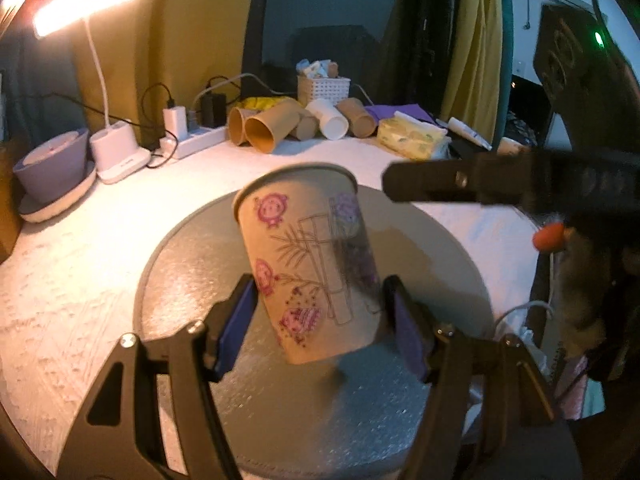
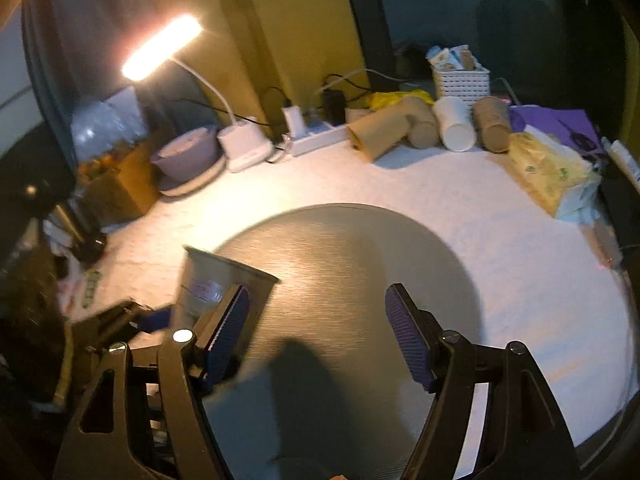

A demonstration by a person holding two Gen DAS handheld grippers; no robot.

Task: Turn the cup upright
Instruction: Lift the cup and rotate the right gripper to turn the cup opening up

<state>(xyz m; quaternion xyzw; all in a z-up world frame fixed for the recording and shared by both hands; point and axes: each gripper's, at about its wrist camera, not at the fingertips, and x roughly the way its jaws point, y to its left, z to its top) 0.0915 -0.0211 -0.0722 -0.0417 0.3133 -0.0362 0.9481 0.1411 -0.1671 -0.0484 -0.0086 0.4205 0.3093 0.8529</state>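
In the left wrist view, the printed paper cup (image 1: 316, 264) fills the centre of the frame, rim uppermost and tilted to the left, its lower half between the left tool (image 1: 320, 316), whose blue pads (image 1: 236, 332) sit close on either side; whether they press its wall cannot be told. The cup's base is over the round grey mat (image 1: 192, 280), which lies on the white surface (image 1: 80, 264). A dark bar of the other tool crosses the right of that frame, blurred. The right wrist view shows the right tool (image 2: 316, 332) with its fingers well apart and nothing between them, over the mat (image 2: 360, 248); the cup (image 2: 216, 280) sits at lower left, partly behind the left-hand finger. Only the left view shows the cup's pink and purple print. Both views show the lit desk lamp (image 1: 88, 0) at upper left and several loose paper cups (image 1: 304, 122) lying along the back.
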